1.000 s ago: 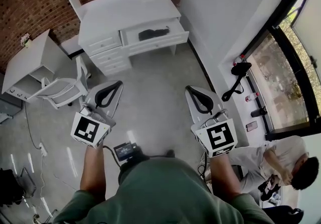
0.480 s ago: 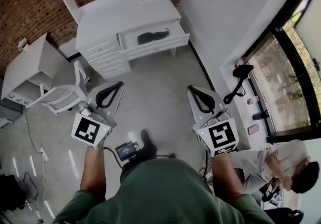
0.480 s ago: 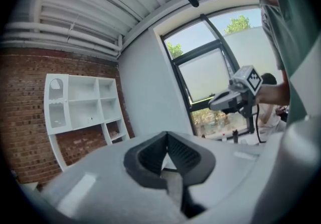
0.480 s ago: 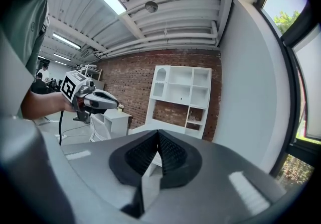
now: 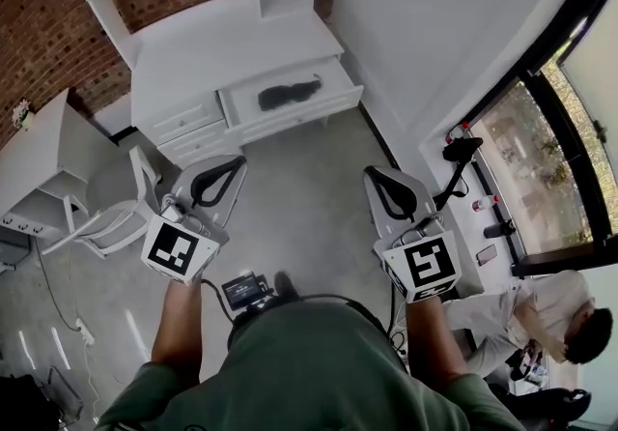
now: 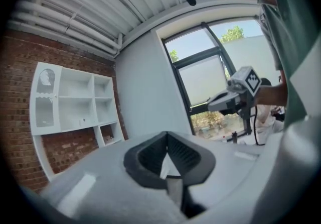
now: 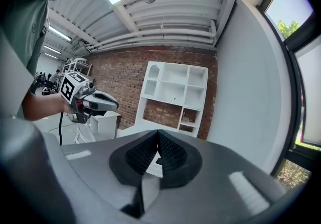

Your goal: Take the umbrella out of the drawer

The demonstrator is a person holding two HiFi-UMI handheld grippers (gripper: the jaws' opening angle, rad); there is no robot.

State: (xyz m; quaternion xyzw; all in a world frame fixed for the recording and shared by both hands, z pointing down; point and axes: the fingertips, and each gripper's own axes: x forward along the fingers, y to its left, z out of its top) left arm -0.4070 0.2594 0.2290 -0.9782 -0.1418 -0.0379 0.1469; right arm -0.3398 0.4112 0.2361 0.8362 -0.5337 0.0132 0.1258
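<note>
One black folded umbrella [image 5: 287, 94] is lying in the single open white drawer [image 5: 304, 112], its long axis running along the drawer front (slimmer end rightward). You are carrying two grippers, left gripper [image 5: 229, 161] and right gripper [image 5: 371, 172], both closed and empty.

We hold our left forearm [image 5: 179, 332] and right forearm [image 5: 426, 342] out ahead of us, side by side and well apart, with the left claw [image 5: 217, 174] and the right claw [image 5: 382, 186] pointing forward and roughly level, each with its jaws pressed together on nothing.
</note>
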